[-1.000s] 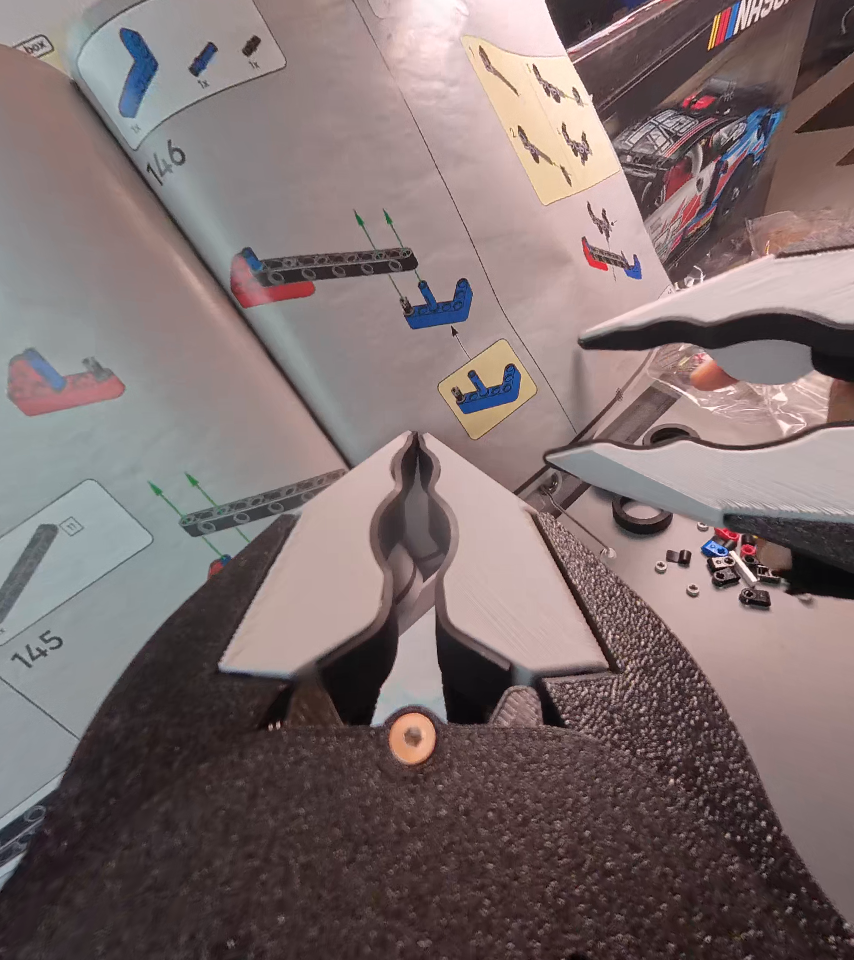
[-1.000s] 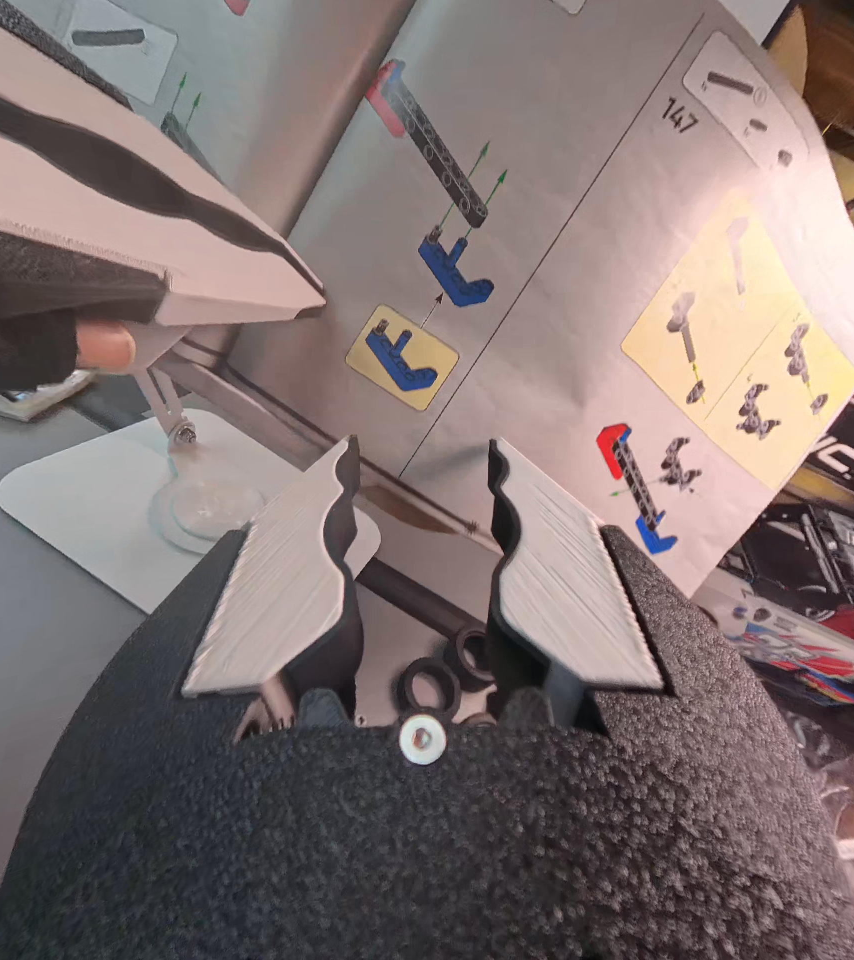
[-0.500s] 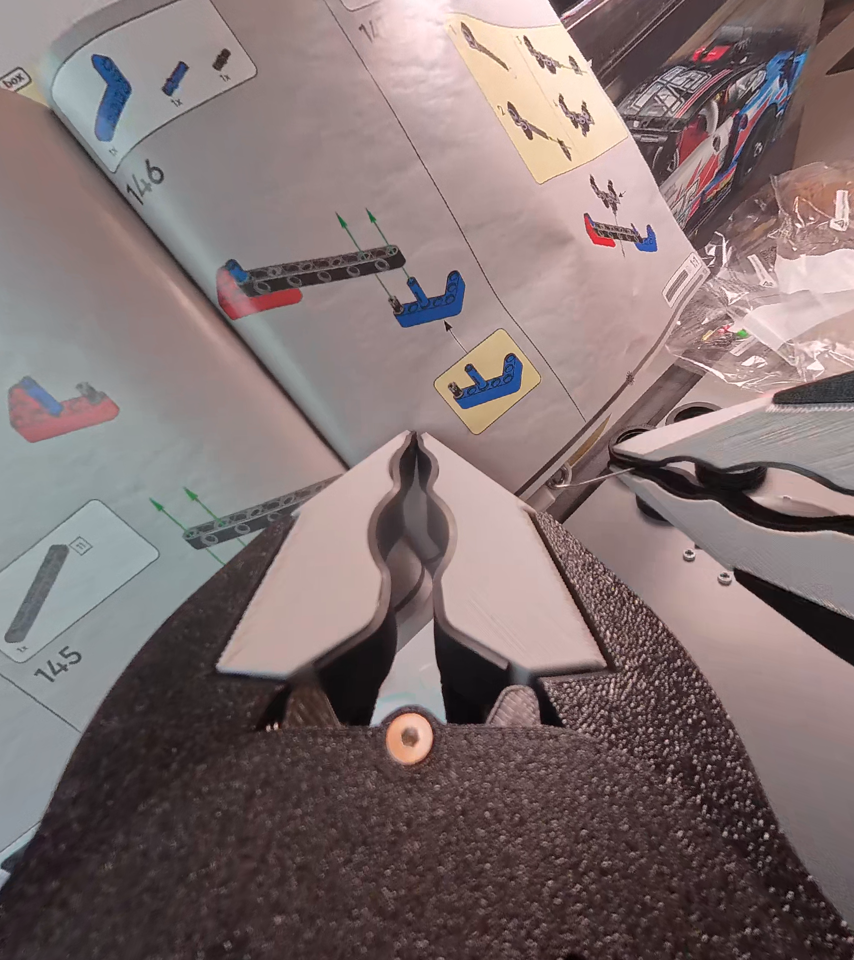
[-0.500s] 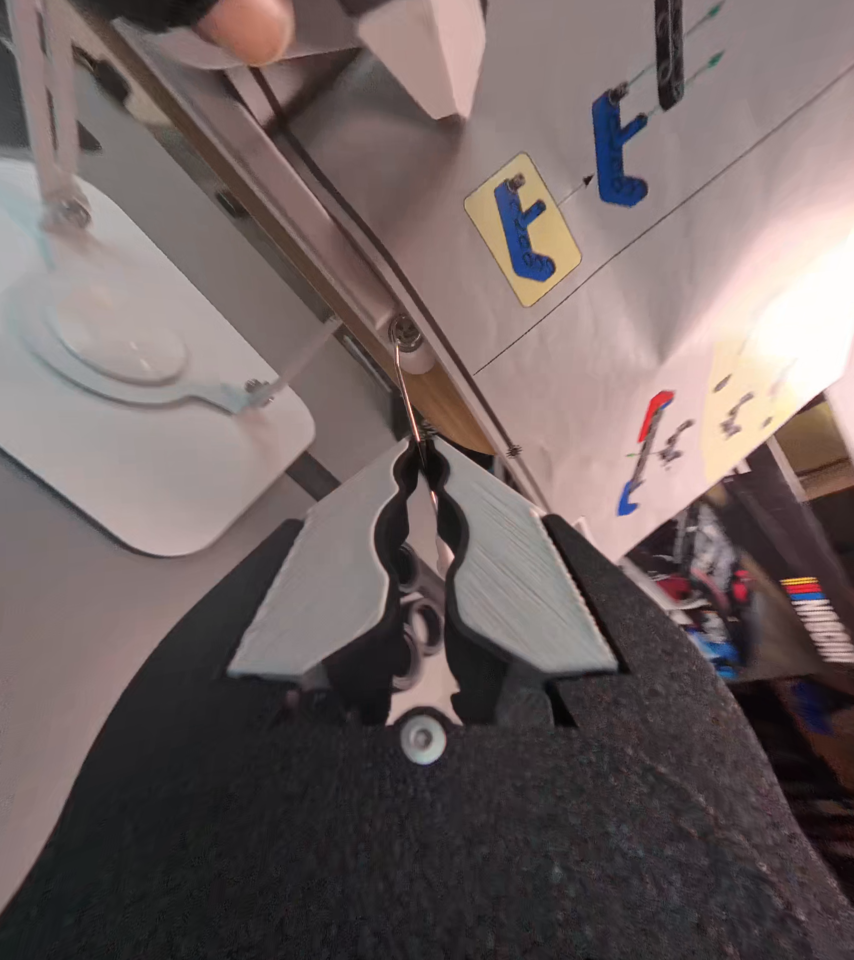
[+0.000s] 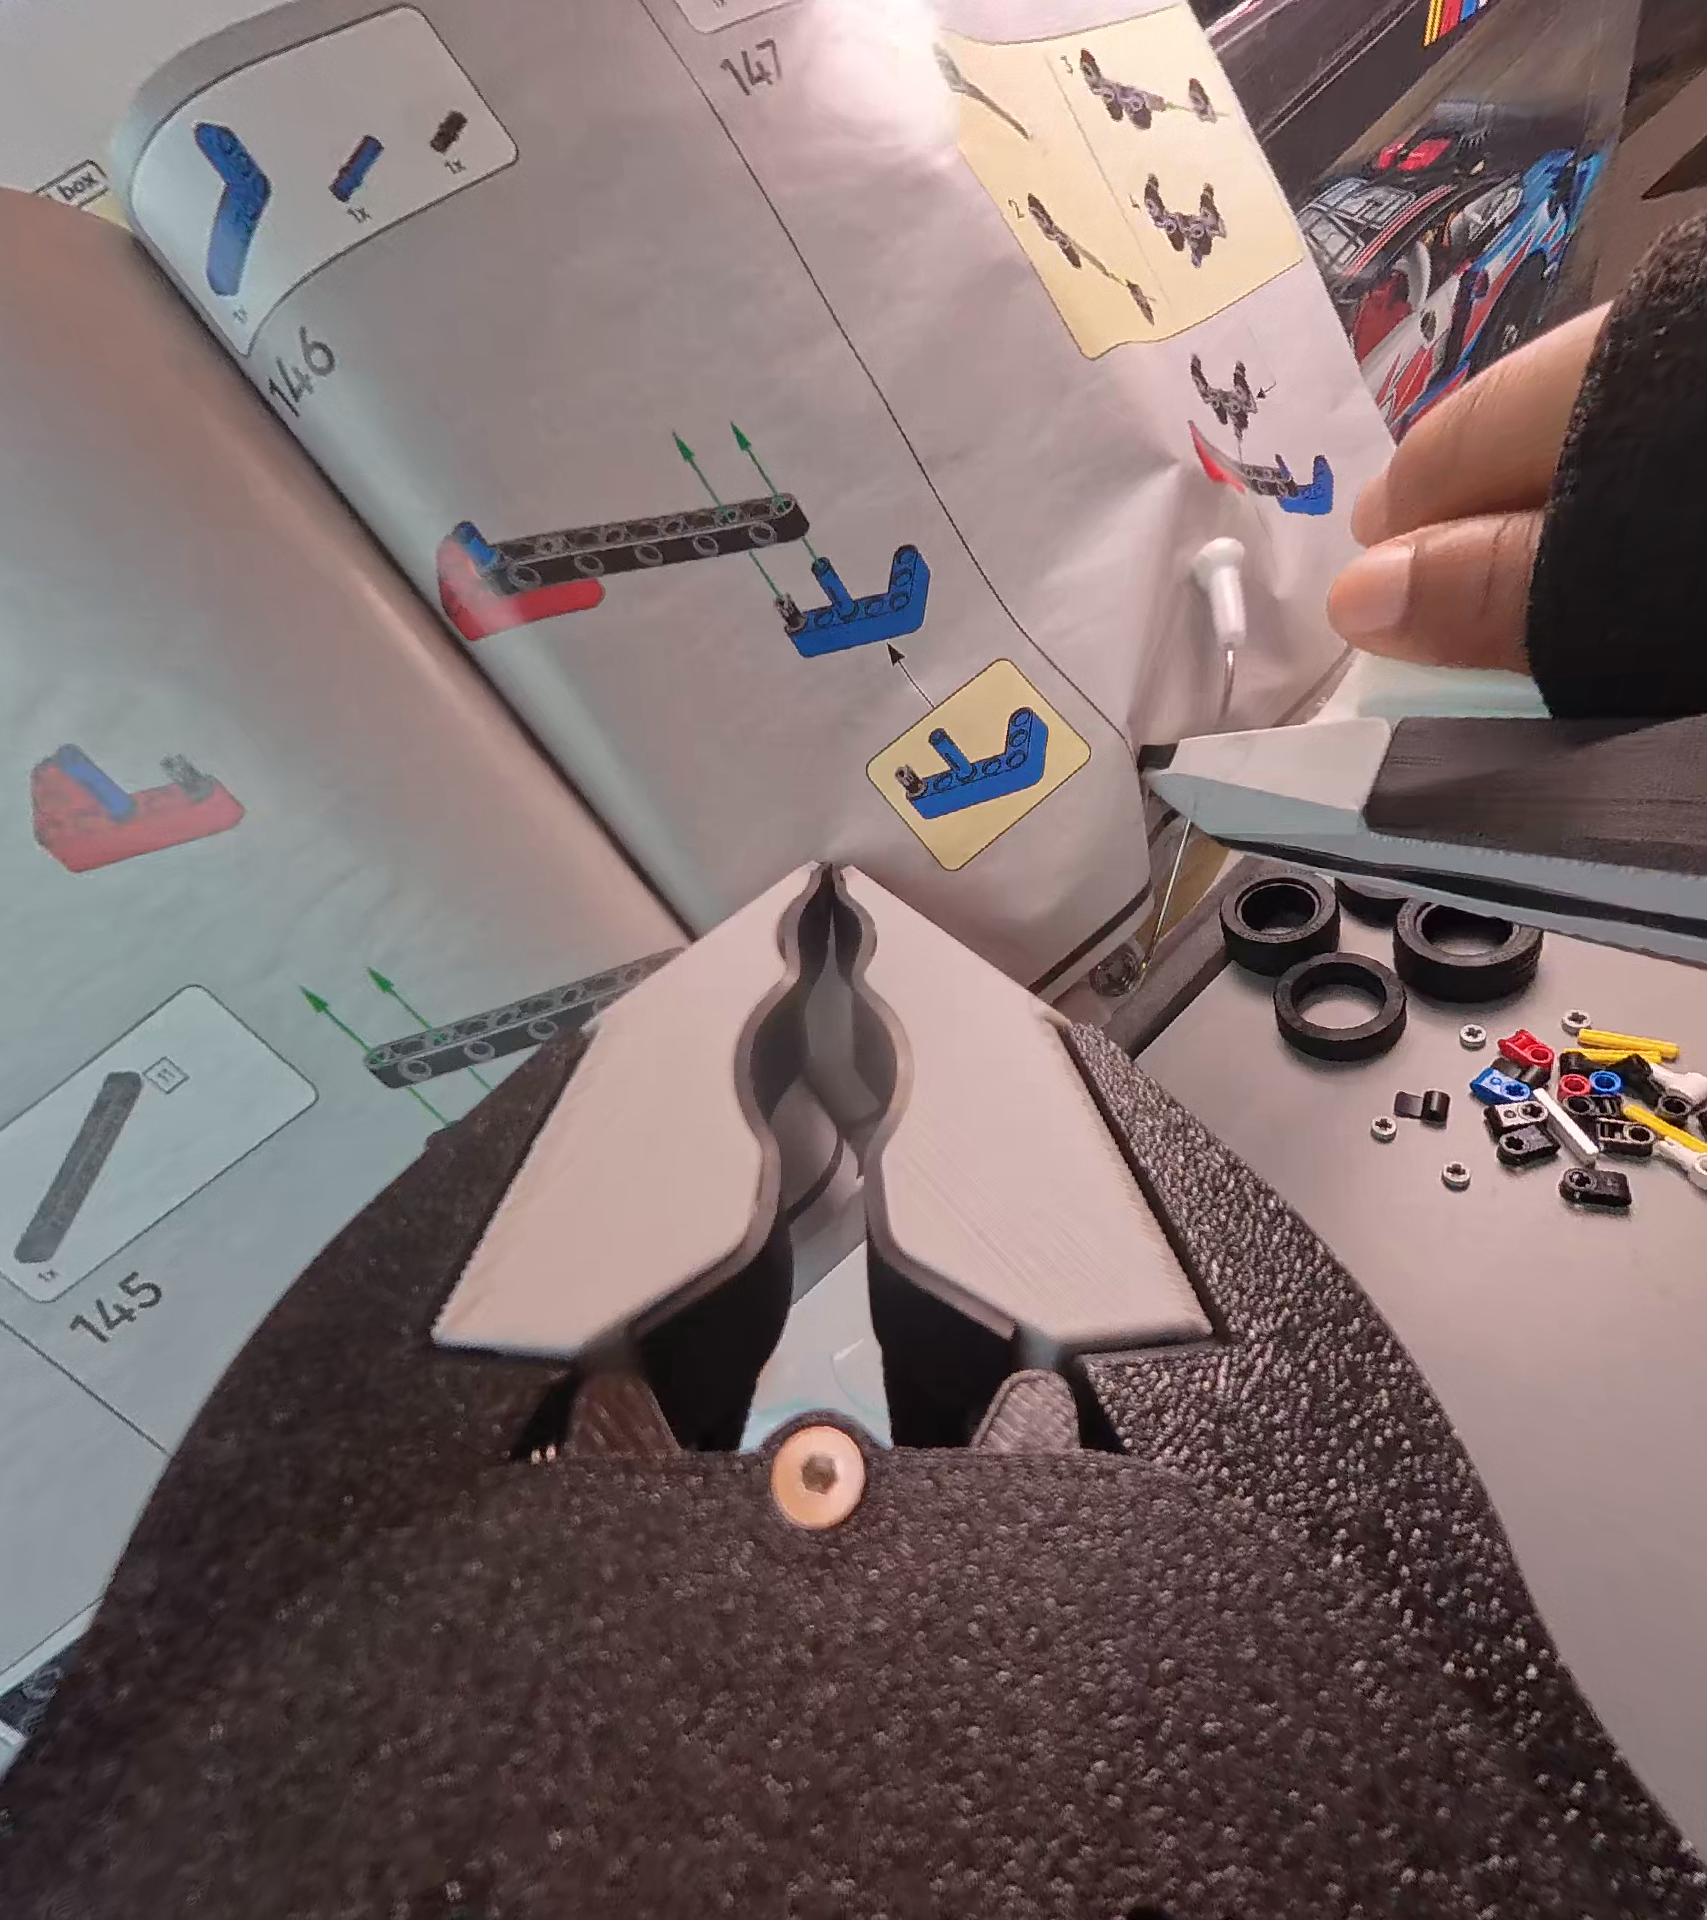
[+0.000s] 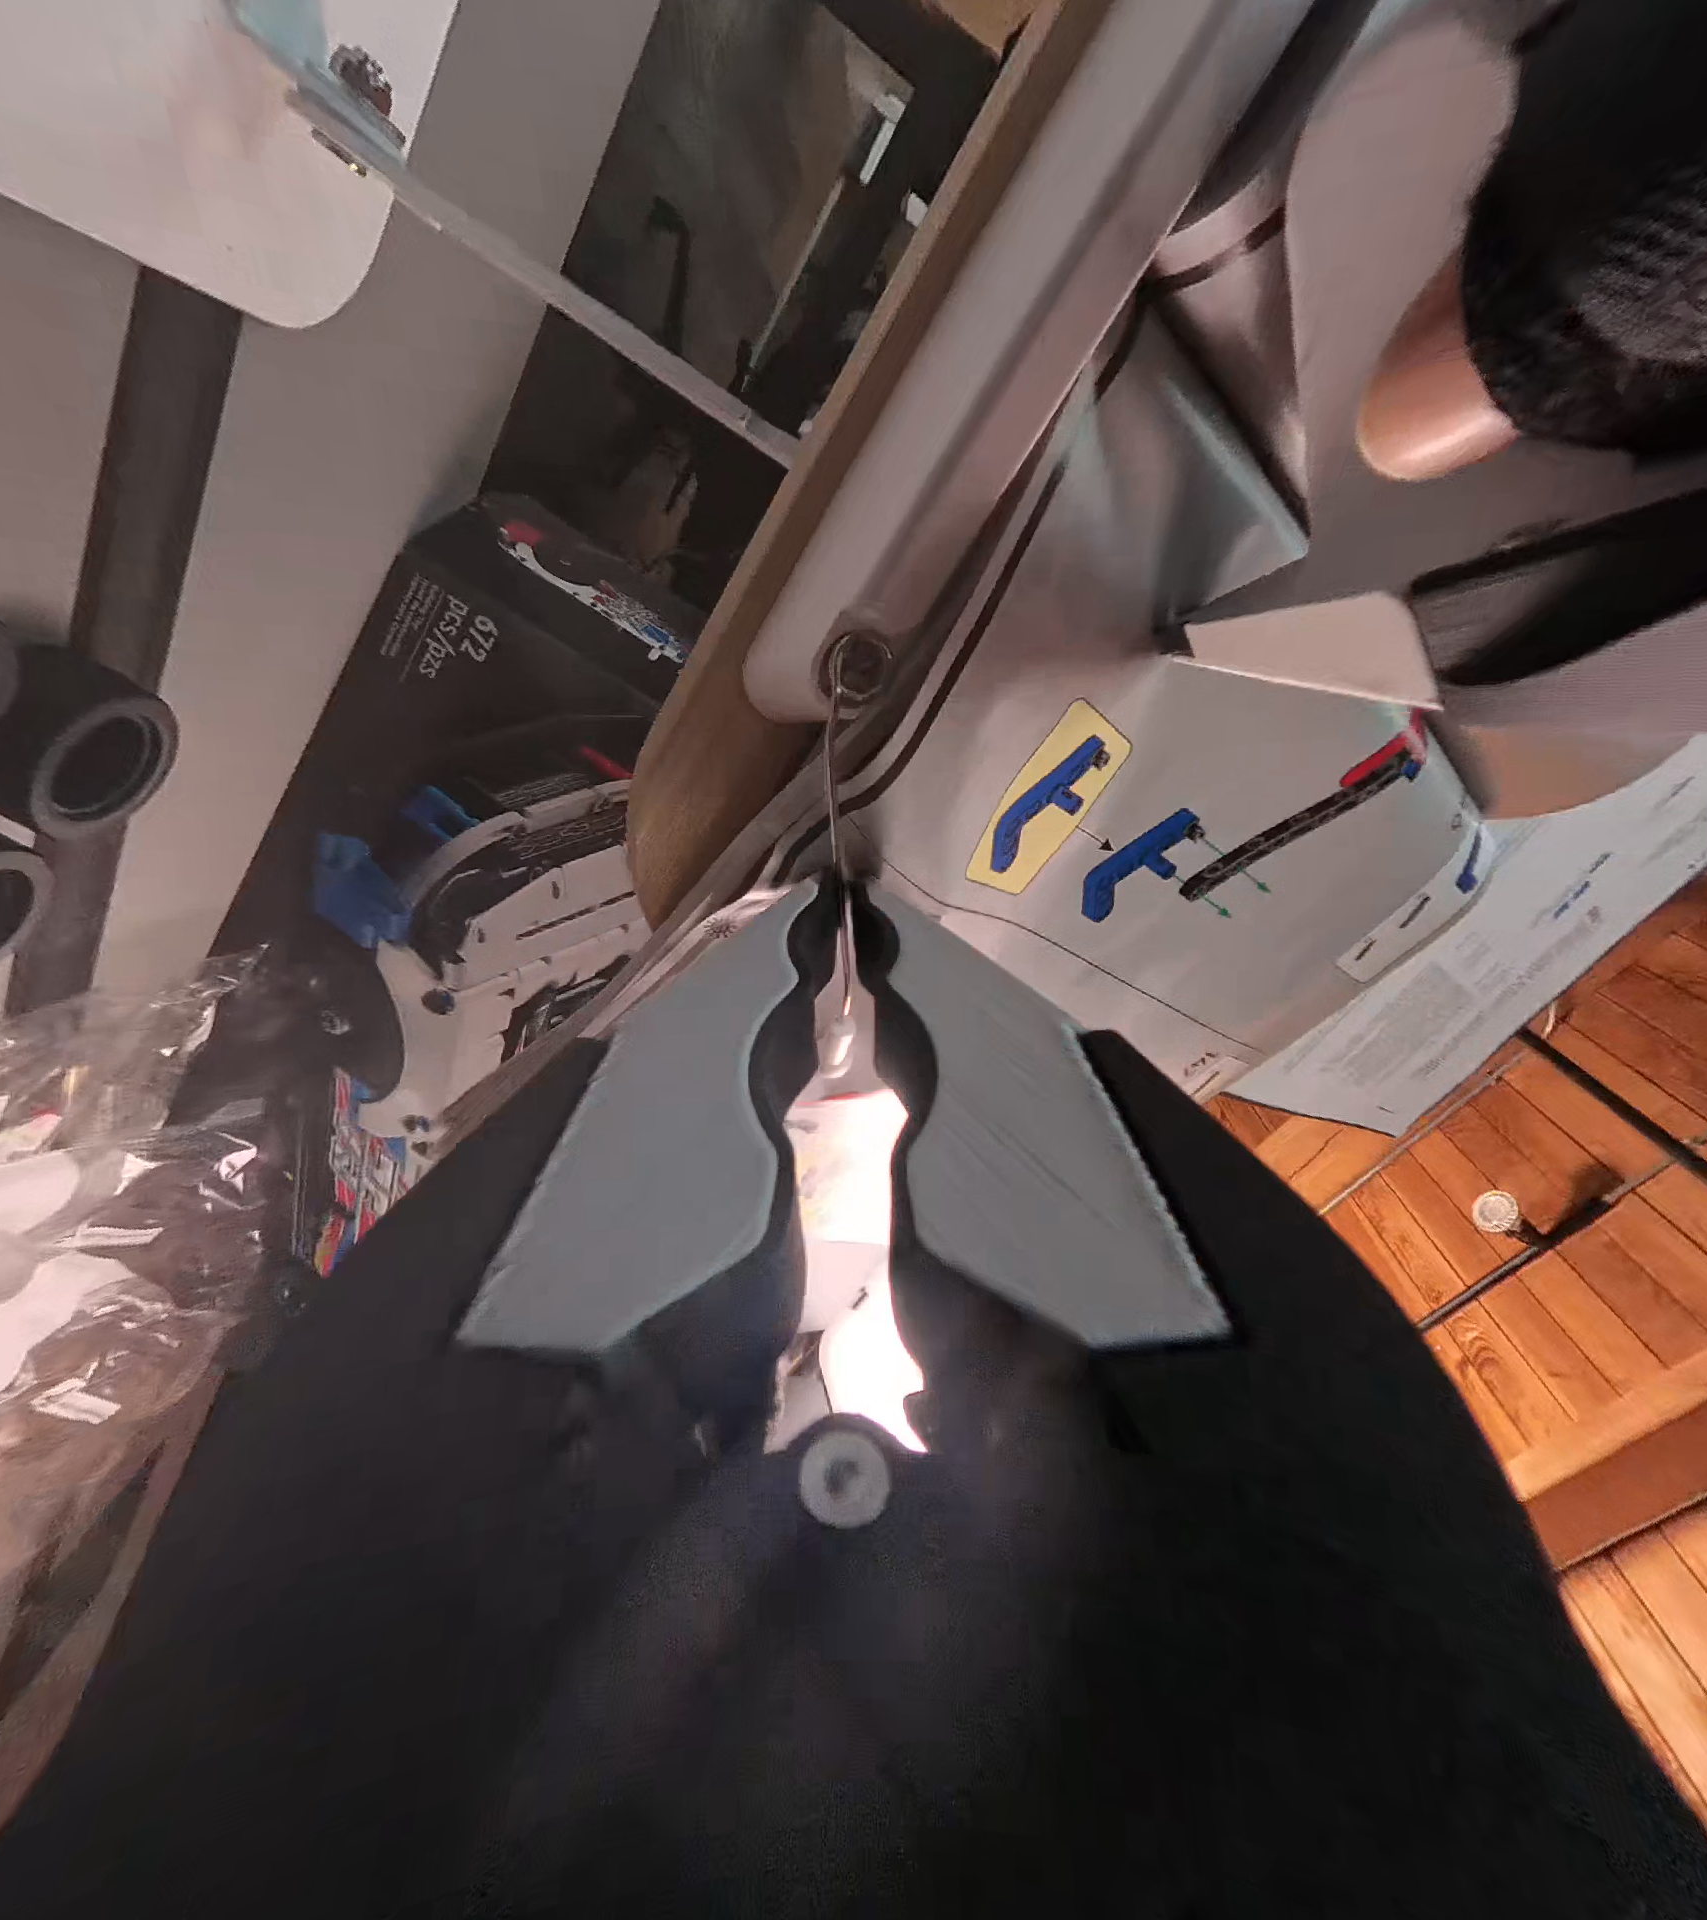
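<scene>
Two hand-held grippers at an open instruction booklet propped on a book stand.

The right gripper has its fingers pressed together on the page-holder wire. This thin metal arm hinges on a pivot screw at the end of the stand's metal ledge. In the right wrist view the wire's long axis runs from that screw straight toward the camera, in line with the fingers. Its white cap sits in the hollow behind the fingertips. In the left wrist view the same wire rises from the ledge across the lower right corner of the right-hand page.

The left gripper has its tips meeting, with nothing visible between them. It points at the bottom edge of the right-hand page, just right of the gutter. Whether it touches the paper cannot be told. It lies to the left of the wire, near it but apart, so the right gripper is the one on the wire. A gloved hand rests on the right gripper's upper side.

Surface: a grey table. To the right of the stand lie black toy tyres and, just beyond them, a small heap of coloured building-set pins and connectors.

Room: a race-car set box stands behind the booklet. Clear plastic bags lie beside it. A wooden plank floor shows below the table edge.
</scene>
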`<action>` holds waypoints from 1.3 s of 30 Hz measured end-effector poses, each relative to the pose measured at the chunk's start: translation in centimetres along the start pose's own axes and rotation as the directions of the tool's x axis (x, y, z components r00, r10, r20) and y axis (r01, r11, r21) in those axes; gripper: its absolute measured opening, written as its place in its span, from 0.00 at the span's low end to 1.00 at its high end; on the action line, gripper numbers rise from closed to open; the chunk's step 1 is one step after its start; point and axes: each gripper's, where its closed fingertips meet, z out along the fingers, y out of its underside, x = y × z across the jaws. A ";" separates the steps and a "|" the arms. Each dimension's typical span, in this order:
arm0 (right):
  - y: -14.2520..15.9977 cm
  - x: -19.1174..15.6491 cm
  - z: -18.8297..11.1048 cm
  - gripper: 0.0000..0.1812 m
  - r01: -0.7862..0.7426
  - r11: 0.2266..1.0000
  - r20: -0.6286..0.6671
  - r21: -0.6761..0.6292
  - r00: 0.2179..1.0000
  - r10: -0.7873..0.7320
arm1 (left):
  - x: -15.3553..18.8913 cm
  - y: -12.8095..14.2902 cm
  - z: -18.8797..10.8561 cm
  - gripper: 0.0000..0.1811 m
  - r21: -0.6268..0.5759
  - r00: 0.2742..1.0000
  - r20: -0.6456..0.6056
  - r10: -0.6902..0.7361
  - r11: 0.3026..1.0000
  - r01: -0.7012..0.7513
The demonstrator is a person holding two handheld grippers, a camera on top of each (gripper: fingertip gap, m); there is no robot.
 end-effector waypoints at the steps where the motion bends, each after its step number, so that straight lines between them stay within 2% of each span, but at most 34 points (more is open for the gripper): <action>1: 0.0 0.2 -0.1 0.03 -0.042 0.999 -0.017 0.015 0.999 0.042 | 0.0 0.0 0.0 0.00 0.003 1.000 -0.003 -0.011 1.000 0.011; 3: 0.5 0.6 -0.8 0.11 -0.279 0.960 -0.038 0.027 0.959 0.280 | 0.0 0.0 0.0 0.00 0.007 1.000 -0.008 -0.018 1.000 0.018; 5: 1.3 0.5 -2.0 0.15 -0.530 0.848 -0.028 0.019 0.847 0.530 | 0.0 0.0 0.1 0.00 0.013 1.000 -0.004 -0.007 1.000 0.007; 6: 1.5 0.4 -2.7 0.16 -0.651 0.759 -0.025 0.032 0.758 0.651 | 0.0 0.0 0.1 0.00 0.015 1.000 -0.001 0.002 1.000 -0.002; 7: 1.6 0.3 -3.3 0.16 -0.776 0.629 -0.002 0.051 0.630 0.777 | 0.0 0.0 0.1 0.00 0.017 1.000 0.001 0.007 1.000 -0.007; 8: 1.7 -0.1 -3.6 0.17 -0.885 0.462 0.040 0.059 0.465 0.884 | 0.0 -0.1 0.1 0.00 0.019 1.000 0.001 0.007 1.000 -0.008; 10: 1.7 -1.0 -3.3 0.21 -0.998 0.051 0.155 0.025 0.055 0.986 | 0.0 -0.1 0.1 0.00 0.021 1.000 0.000 0.006 1.000 -0.006; 12: 1.7 -1.0 -2.4 0.27 -0.933 -0.357 0.276 -0.031 -0.352 0.894 | 0.0 -0.1 0.0 0.00 0.023 1.000 0.002 0.009 1.000 -0.009; 13: 1.9 -0.4 -2.0 0.28 -0.857 -0.513 0.325 -0.053 -0.501 0.802 | 0.0 -0.1 -0.1 0.00 0.025 1.000 0.003 0.012 1.000 -0.012; 14: 2.2 0.1 -1.5 0.28 -0.778 -0.623 0.358 -0.075 -0.604 0.712 | 0.0 -0.1 -0.1 0.00 0.027 1.000 0.005 0.016 0.999 -0.017; 15: 2.2 0.4 -0.9 0.27 -0.725 -0.681 0.377 -0.102 -0.662 0.648 | 0.1 -0.1 -0.1 0.00 0.029 1.000 0.007 0.021 0.999 -0.021; 17: 2.5 0.1 0.3 0.19 -0.689 -0.713 0.319 -0.127 -0.709 0.629 | 0.0 -0.1 -0.1 0.00 0.031 1.000 0.014 0.021 0.999 -0.022; 19: 3.0 0.0 0.5 0.09 -0.692 -0.715 0.265 -0.103 -0.712 0.651 | 0.0 -0.1 0.0 0.00 0.027 1.000 0.012 0.017 0.999 -0.018; 20: 3.1 0.6 0.3 0.04 -0.699 -0.711 0.279 -0.078 -0.700 0.658 | 0.0 -0.1 0.0 0.00 0.024 1.000 0.008 0.011 1.000 -0.011; 23: 3.0 1.9 -0.1 0.03 -0.770 -0.638 0.273 -0.013 -0.616 0.739 | 0.0 -0.1 0.0 0.00 0.021 1.000 0.011 0.020 1.000 -0.020; 25: 2.5 3.4 -0.6 0.03 -0.854 -0.517 0.270 0.058 -0.485 0.832 | 0.0 0.0 0.1 0.00 0.016 1.000 0.013 0.026 1.000 -0.026; 28: 0.7 5.6 -0.7 0.03 -0.965 -0.192 0.236 0.178 -0.147 0.960 | 0.0 -0.1 0.2 0.00 0.025 1.000 -0.010 -0.005 1.000 0.006; 29: -0.4 6.3 -0.7 0.02 -0.972 -0.118 0.266 0.205 -0.061 0.962 | 0.1 -0.1 0.1 0.00 0.034 1.000 -0.023 -0.019 0.999 0.019; 31: -3.0 7.0 -0.4 0.02 -0.978 -0.004 0.350 0.207 0.070 0.934 | 0.2 -0.1 -0.1 0.00 0.056 0.998 -0.048 -0.040 0.998 0.043; 33: -3.4 7.0 0.5 0.02 -0.976 0.110 0.322 0.191 0.168 0.932 | 0.0 0.0 -0.6 0.00 0.067 0.996 -0.060 -0.069 0.995 0.073; 34: -3.6 6.8 0.7 0.03 -0.976 0.114 0.341 0.183 0.172 0.924 | -0.2 0.1 -1.0 0.00 0.079 0.994 -0.064 -0.091 0.992 0.095; 35: -3.7 6.8 0.8 0.03 -0.980 0.086 0.361 0.180 0.147 0.921 | -1.0 0.1 -1.7 0.00 0.106 0.992 -0.026 -0.122 0.987 0.124; 37: -3.6 6.7 0.8 0.03 -0.983 0.049 0.379 0.180 0.115 0.918 | -2.6 -0.4 -4.0 0.00 0.223 0.981 0.016 -0.192 0.957 0.184; 39: -3.7 6.0 1.0 0.03 -0.984 0.081 0.369 0.161 0.136 0.920 | -3.3 0.1 -6.1 0.04 0.286 0.946 -0.028 -0.322 0.905 0.317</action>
